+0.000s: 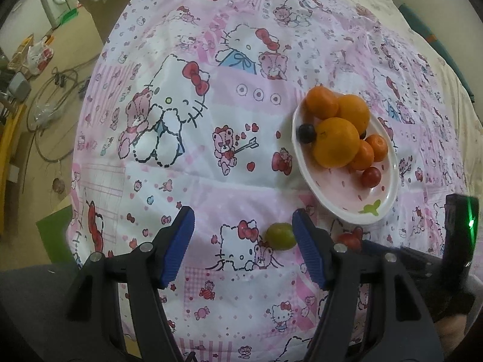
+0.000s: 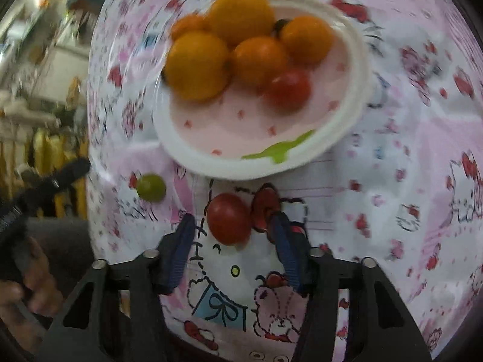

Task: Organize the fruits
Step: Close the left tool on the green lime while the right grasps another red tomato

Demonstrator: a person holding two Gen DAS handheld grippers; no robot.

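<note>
We see a table under a pink-and-white cartoon-cat tablecloth (image 1: 211, 157), and on it an oval white plate (image 1: 380, 208) with a pale pink centre and a green leaf mark near its rim. The plate holds a heap of oranges and smaller tangerines (image 1: 336, 141), a dark blueberry (image 1: 306, 133) at the left side of the heap, and one cherry tomato (image 1: 370, 177) lying beside the citrus towards the bare part of the plate. Off the plate, on the cloth, lie two loose fruits: a green grape (image 1: 280, 236) and a red cherry tomato (image 2: 228, 218). In the left wrist view our left gripper (image 1: 243, 226) hangs above the cloth with its blue-padded jaws wide apart and nothing between them; the grape sits just beside the inner face of the right-hand finger, and we cannot tell whether it touches. In the right wrist view, which is blurred, our right gripper (image 2: 232, 232) points down at the loose tomato, which lies between the finger ends, nearer the tips than the hinge. The jaws stand apart around it, a gap showing on both sides, so the pads do not press on it. The grape (image 2: 151, 187) lies to the left of that tomato, near the plate (image 2: 193, 154) rim. At the left edge of that view a person's hand (image 2: 27, 289) grips the other tool.
</note>
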